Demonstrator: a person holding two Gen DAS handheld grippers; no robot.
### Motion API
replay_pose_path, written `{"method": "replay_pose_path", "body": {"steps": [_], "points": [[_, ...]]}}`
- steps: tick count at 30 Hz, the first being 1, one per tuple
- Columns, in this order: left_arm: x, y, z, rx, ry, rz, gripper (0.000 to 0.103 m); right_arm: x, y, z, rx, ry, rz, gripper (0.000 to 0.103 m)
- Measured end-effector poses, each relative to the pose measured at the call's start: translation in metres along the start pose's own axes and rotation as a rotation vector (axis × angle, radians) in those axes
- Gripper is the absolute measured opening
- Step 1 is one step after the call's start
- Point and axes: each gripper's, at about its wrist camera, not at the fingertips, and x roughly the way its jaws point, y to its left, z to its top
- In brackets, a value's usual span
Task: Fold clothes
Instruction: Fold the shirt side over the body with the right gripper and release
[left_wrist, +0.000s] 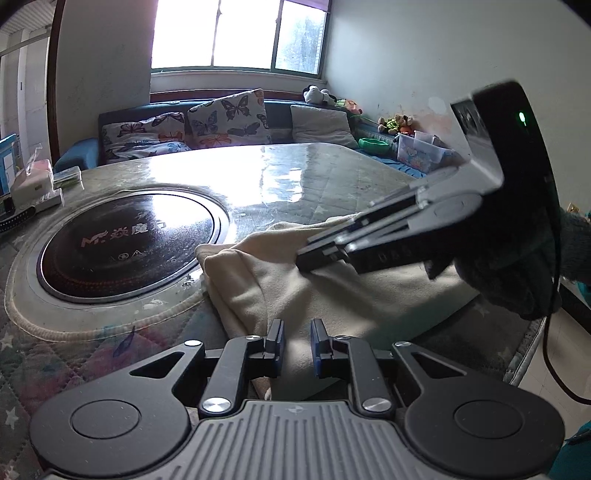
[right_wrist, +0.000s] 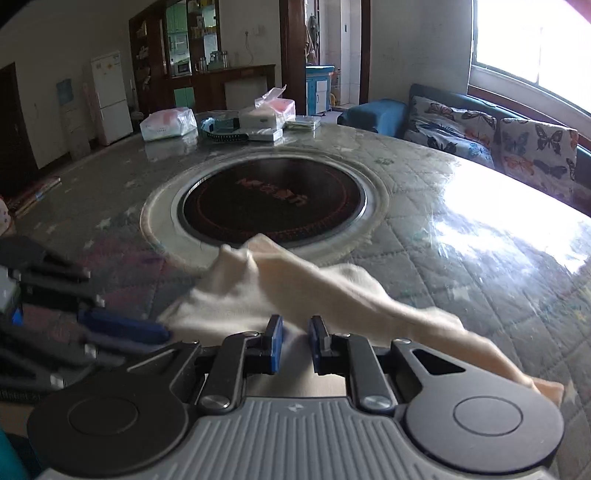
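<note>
My cream garment (left_wrist: 266, 280) lies bunched at the table's (left_wrist: 295, 173) near edge, beside the round cooktop (left_wrist: 122, 243). My left gripper (left_wrist: 297, 341) hovers over it, jaws parted, empty. My right gripper (right_wrist: 295, 341) angles down, narrowly parted, fabric between its pads.

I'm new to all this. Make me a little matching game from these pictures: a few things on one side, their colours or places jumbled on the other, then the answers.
Things:
1. cloth
2. cooktop
3. cushions
4. tissue pack

Descriptions:
A. butterfly print, on the sofa under the window
B. cream, crumpled on the table in front of both claws
C. white and pink, at the table's far edge
D. black disc set into the table's middle

Pairs: 1-B, 2-D, 3-A, 4-C
</note>
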Motion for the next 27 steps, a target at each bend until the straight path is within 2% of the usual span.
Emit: {"method": "replay_pose_path", "body": {"steps": [2,7,12,16,21,27], "points": [[0.001,0.000,0.000,-0.001,0.001,-0.002,0.017,0.003,0.000,0.008,0.003,-0.012,0.008,0.014],[0.002,0.001,0.000,-0.005,0.001,-0.001,0.017,0.031,-0.002,0.020,0.013,0.030,0.000,0.012],[0.003,0.002,0.008,-0.010,0.001,0.005,0.017,0.027,-0.009,0.025,0.049,-0.010,0.004,0.012],[0.004,0.004,0.019,-0.008,-0.011,0.021,0.017,-0.004,-0.024,0.019,0.086,-0.063,-0.058,0.013],[0.021,0.016,0.036,-0.046,-0.003,0.060,0.017,-0.040,-0.060,-0.014,0.194,-0.074,-0.180,0.013],[0.044,0.030,0.050,-0.076,0.026,0.115,0.017,-0.042,-0.103,-0.044,0.307,-0.038,-0.279,0.013]]}}
